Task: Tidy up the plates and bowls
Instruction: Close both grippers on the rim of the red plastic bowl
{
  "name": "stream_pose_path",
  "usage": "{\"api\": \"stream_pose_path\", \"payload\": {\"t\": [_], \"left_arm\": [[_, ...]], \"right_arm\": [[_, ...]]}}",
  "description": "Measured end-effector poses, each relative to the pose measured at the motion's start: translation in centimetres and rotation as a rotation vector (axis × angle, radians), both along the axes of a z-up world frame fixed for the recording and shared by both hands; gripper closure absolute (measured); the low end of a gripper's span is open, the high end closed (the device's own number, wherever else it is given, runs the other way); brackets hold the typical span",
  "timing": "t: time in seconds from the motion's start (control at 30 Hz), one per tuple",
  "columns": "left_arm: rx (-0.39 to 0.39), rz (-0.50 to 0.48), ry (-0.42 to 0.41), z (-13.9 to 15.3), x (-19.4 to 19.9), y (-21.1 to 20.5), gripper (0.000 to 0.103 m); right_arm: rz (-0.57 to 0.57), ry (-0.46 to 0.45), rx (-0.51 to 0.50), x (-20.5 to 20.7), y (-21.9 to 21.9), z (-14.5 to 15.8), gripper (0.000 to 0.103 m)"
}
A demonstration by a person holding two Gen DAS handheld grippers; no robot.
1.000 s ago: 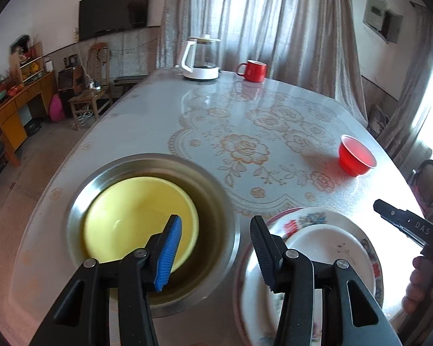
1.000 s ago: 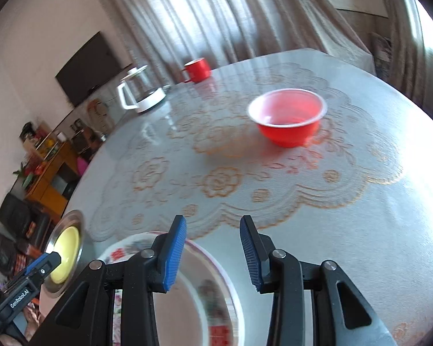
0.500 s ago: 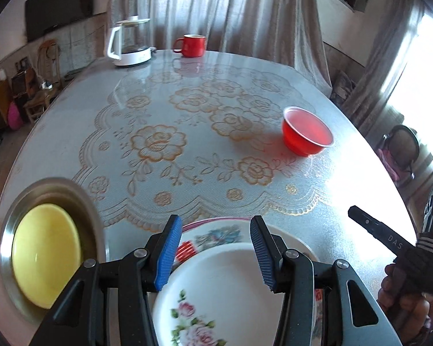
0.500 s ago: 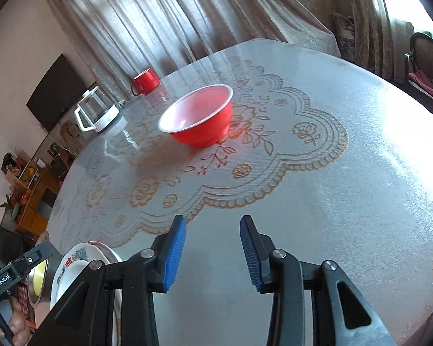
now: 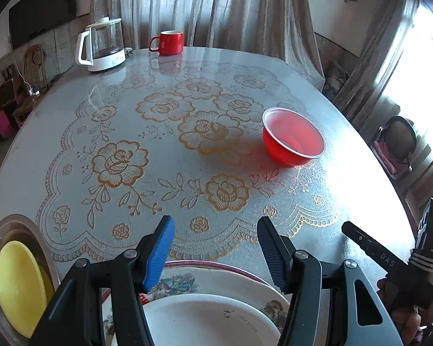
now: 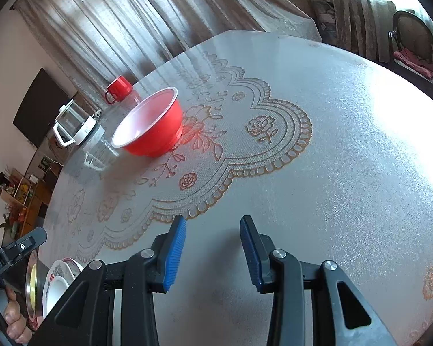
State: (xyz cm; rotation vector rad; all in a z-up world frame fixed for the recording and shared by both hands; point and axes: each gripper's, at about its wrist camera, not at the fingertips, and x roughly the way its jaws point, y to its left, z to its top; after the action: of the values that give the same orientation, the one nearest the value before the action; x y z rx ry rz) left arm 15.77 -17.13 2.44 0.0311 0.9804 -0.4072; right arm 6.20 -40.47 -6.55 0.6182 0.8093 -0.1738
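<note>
The floral plate [image 5: 216, 281] was cut off by the lower edge of the left wrist view — a white plate [image 5: 205, 317] stacked on it hid its middle. Left of the floral plate, the steel basin [image 5: 20, 225] and its yellow bowl [image 5: 14, 285] were clipped by the frame — the bowl's depth could not be told.

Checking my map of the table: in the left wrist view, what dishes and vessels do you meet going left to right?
Yellow bowl → kettle → red mug → red bowl. The plates sit under the gripper, so I leave them out.

Black gripper [image 5: 215, 252], blue ribbed pads [image 5: 158, 255]
</note>
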Motion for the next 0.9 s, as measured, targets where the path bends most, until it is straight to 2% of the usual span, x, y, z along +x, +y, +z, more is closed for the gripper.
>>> {"api": "stream_pose_path", "payload": {"t": [0.23,0.4,0.63,0.73,0.9], "left_arm": [[0.000,-0.024,0.072,-1.6,2.0,-1.8,0.043],[-0.005,-0.030,0.037,-1.7,2.7,-2.7,0.043],[-0.071,-0.039,0.029,-1.2,4.9,-4.7,0.045],[-0.105,-0.050,0.042,-1.0,6.1,-6.0,0.055],[-0.173,-0.042,0.045,-0.9,8.1,-7.7,0.056]], "right_arm": [[0.012,-0.015,0.001,1.7,-0.6,0.5,0.064],[0.015,-0.021,0.034,2.8,-1.2,0.4,0.064],[0.018,-0.088,0.131,5.3,-2.5,1.4,0.064],[0.019,-0.111,0.130,6.8,-2.6,2.1,0.064],[0.029,-0.126,0.121,9.7,-2.6,2.8,0.064]]}}
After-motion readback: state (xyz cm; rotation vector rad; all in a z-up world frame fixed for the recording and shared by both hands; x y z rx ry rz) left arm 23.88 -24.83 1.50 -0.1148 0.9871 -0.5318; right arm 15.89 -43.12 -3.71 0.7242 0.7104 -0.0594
